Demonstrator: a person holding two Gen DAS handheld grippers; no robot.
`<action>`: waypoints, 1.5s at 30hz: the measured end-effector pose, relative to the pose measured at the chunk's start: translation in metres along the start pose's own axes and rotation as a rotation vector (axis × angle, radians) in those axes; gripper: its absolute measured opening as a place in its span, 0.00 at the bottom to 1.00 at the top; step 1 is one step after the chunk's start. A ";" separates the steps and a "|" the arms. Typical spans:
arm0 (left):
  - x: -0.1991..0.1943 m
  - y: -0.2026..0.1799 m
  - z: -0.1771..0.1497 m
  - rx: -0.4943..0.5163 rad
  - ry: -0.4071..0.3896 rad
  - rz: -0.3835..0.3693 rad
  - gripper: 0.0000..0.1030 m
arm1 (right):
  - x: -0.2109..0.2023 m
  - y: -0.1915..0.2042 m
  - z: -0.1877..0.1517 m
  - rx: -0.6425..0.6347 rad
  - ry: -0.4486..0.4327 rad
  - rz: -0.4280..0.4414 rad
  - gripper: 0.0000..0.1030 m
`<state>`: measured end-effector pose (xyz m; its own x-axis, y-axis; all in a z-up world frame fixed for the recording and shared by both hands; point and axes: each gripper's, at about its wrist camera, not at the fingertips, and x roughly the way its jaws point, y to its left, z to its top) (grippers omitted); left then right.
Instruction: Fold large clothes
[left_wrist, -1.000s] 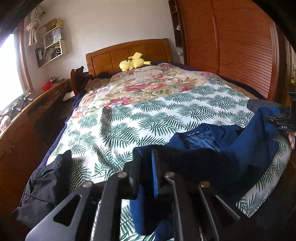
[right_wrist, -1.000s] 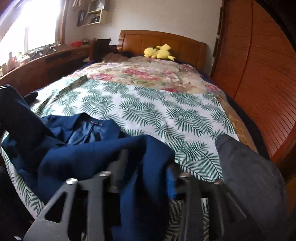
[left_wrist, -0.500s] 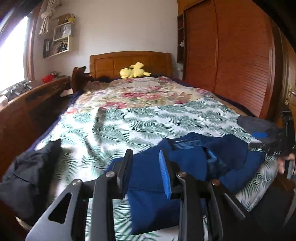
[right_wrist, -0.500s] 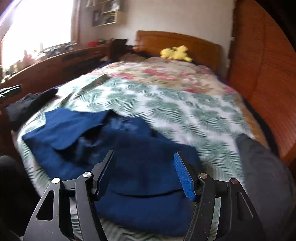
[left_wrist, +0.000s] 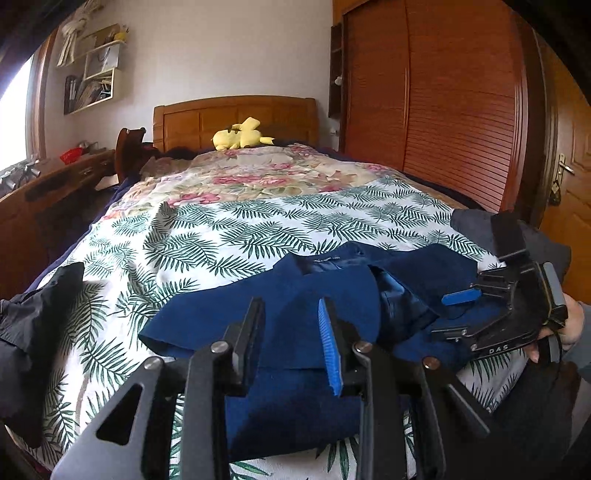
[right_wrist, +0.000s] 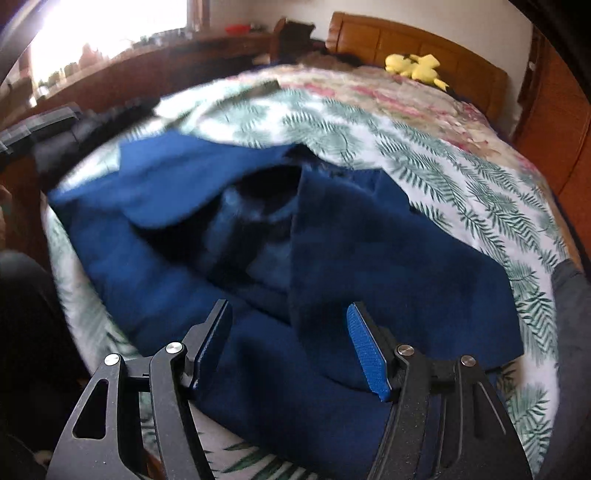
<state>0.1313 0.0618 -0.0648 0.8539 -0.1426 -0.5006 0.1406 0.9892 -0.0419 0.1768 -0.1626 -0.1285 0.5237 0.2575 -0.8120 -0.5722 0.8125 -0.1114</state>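
A dark blue jacket (left_wrist: 314, 291) lies crumpled near the foot of the bed on the fern-print cover (left_wrist: 240, 229), collar toward the headboard. My left gripper (left_wrist: 291, 332) is open just above the jacket's near left part, with nothing pressed between its pads. My right gripper (left_wrist: 439, 315), held by a hand, hovers at the jacket's right side. In the right wrist view the jacket (right_wrist: 388, 251) fills the middle, and the right gripper (right_wrist: 291, 343) stands open over its lower edge, holding nothing.
A black garment (left_wrist: 33, 332) hangs off the bed's left corner. A grey garment (left_wrist: 476, 225) lies at the right edge. A yellow plush toy (left_wrist: 240, 138) sits by the headboard. A wooden wardrobe (left_wrist: 443, 92) runs along the right, and a desk (left_wrist: 44, 184) along the left.
Both grippers were shut on the lifted blue fabric a second ago. They have let go and sunk toward the bed. The jacket now lies on the cover.
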 end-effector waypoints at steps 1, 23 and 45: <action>0.000 0.000 0.000 -0.001 0.002 -0.002 0.27 | 0.004 0.001 -0.001 -0.009 0.015 0.001 0.64; -0.001 0.014 -0.004 -0.042 0.010 -0.015 0.28 | 0.006 -0.039 0.114 -0.054 -0.121 -0.216 0.03; -0.001 0.017 -0.004 -0.046 0.014 -0.020 0.28 | 0.004 -0.027 0.103 -0.020 -0.150 -0.106 0.58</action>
<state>0.1304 0.0793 -0.0686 0.8439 -0.1622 -0.5114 0.1340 0.9867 -0.0917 0.2594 -0.1298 -0.0697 0.6689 0.2471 -0.7011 -0.5204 0.8291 -0.2044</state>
